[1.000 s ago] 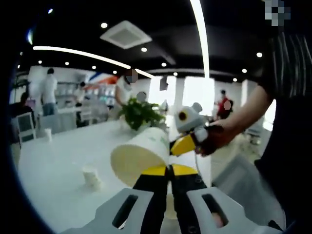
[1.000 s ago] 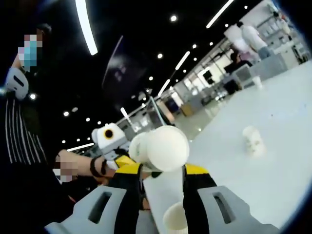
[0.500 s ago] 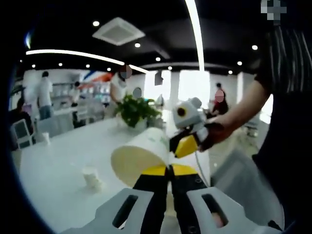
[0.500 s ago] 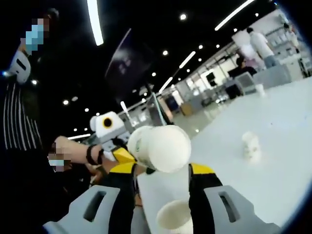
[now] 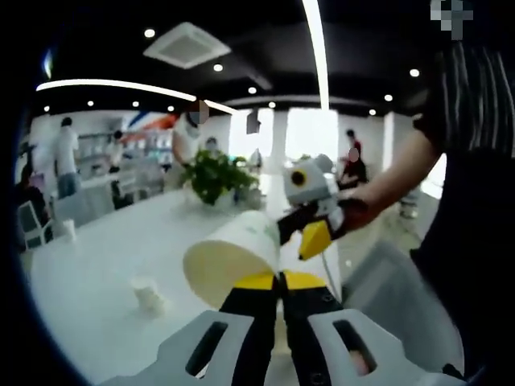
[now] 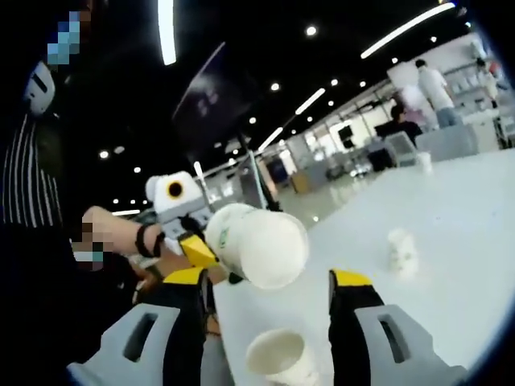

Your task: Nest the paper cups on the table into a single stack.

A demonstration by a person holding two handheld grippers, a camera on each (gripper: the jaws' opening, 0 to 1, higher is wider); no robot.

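The left gripper [image 5: 279, 281] has its jaws closed on the rim of a paper cup [image 5: 233, 257], which it holds on its side above the white table [image 5: 105, 249]. In the left gripper view the wide mouth of this cup faces the camera and the inside is plain cream paper with nothing in it. In the right gripper view the same cup [image 6: 257, 245] shows its flat round bottom and a green print near the rim, and the left gripper [image 6: 193, 249] comes in from the left, held by a hand [image 6: 109, 233].

The right gripper [image 6: 269, 281] has its jaws open, well apart, with nothing between them. Below them a second cup [image 6: 275, 358] stands upright on the table, mouth up (I cannot see any content). A third cup [image 6: 401, 251], pale and a little blurred, stands further away on the smooth table top; it also appears in the left gripper view [image 5: 149, 294].

In the left gripper view the right gripper [image 5: 315, 233] is just beside the held cup, and a green plant [image 5: 213, 174] stands behind
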